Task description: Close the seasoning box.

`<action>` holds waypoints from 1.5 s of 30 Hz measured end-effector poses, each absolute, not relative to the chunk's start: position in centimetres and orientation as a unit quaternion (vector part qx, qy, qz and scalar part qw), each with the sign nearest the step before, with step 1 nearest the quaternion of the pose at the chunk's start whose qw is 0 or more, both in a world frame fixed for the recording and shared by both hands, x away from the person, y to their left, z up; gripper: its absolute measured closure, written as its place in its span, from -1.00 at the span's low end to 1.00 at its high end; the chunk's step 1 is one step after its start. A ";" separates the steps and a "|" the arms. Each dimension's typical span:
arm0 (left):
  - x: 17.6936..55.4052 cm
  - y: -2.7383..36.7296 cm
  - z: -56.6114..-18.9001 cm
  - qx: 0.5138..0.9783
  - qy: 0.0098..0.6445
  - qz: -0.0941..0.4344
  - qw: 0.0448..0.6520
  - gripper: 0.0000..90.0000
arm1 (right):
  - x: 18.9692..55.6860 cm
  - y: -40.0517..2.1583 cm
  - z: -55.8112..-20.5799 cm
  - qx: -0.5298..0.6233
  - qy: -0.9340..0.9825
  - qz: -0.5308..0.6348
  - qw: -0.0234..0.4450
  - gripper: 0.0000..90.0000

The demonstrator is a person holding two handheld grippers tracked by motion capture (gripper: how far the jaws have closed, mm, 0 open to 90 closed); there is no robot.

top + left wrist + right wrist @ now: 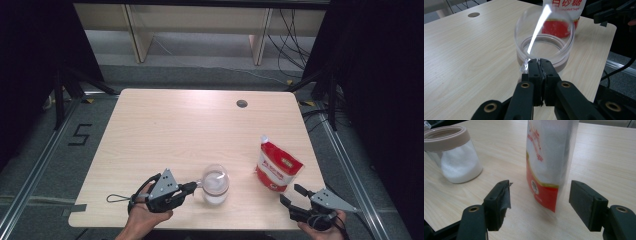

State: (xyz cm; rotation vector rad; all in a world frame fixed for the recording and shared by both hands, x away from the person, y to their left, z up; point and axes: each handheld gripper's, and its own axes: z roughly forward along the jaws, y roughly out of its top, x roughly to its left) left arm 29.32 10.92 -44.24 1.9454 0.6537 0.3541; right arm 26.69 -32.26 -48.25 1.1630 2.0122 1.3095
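Along our left gripper (539, 65) we see the two black jaws pressed together on the clear rim of a glass jar (544, 40), pinching it at the near edge. The jar stands on the pale wooden worktop (469, 55), with a bright glare streak across its glass. Behind it stands a red and white sugar bag (564, 15). The other gripper (614, 12) shows dark at the upper right.
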 end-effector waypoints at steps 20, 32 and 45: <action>29.1 13.3 -45.7 0.790 0.310 0.134 0.511 0.09 | 26.6 -32.0 -48.2 0.430 0.731 0.479 0.226 -0.28; 29.0 14.5 -46.9 0.803 0.318 0.140 0.484 -0.36 | 26.7 -31.9 -48.2 0.425 0.736 0.476 0.226 -0.35; 28.4 15.0 -47.7 0.803 0.335 0.136 0.474 -0.52 | 26.7 -31.7 -48.4 0.422 0.741 0.473 0.222 -0.36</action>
